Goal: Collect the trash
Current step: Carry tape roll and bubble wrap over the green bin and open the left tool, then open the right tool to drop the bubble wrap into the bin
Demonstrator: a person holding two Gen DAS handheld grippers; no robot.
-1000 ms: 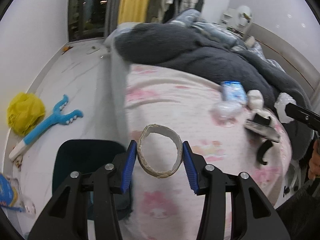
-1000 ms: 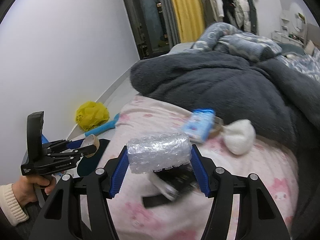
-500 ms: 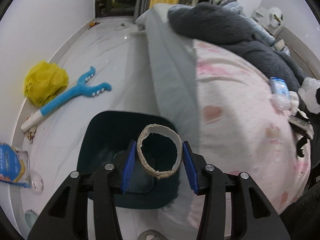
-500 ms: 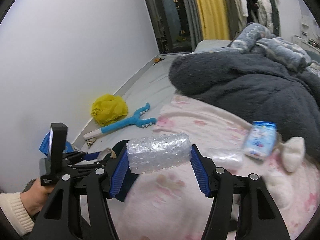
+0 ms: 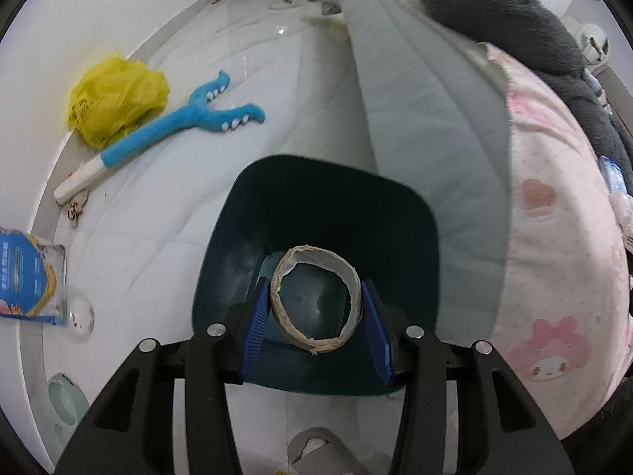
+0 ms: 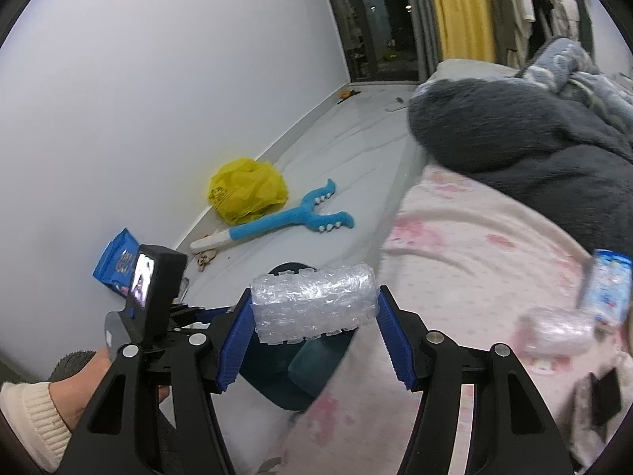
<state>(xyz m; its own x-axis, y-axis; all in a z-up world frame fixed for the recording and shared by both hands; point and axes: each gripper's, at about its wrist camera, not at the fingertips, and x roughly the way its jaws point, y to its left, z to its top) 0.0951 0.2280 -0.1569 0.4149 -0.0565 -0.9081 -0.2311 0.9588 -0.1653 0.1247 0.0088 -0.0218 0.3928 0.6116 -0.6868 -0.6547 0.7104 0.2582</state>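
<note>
My left gripper (image 5: pixel 316 312) is shut on a cardboard tape ring (image 5: pixel 285 322) and holds it directly above the open dark teal trash bin (image 5: pixel 328 194) on the floor beside the bed. My right gripper (image 6: pixel 314 312) is shut on a roll of bubble wrap (image 6: pixel 314 308) and holds it over the bed's edge, with the bin (image 6: pixel 312 356) below and just beyond it. The left gripper's body (image 6: pixel 158 289) and the hand holding it show at the left of the right wrist view.
A yellow plastic bag (image 5: pixel 114 97), a blue plush grabber toy (image 5: pixel 178 126) and a blue packet (image 5: pixel 27 281) lie on the white floor by the wall. The pink bed (image 5: pixel 554 237) carries a dark blanket (image 6: pixel 514 138), a blue tissue pack (image 6: pixel 605 289) and a clear wrapper (image 6: pixel 558 330).
Both grippers swung left from over the bed toward the floor. The left one came over the bin with the ring; the right one followed with the bubble wrap.
</note>
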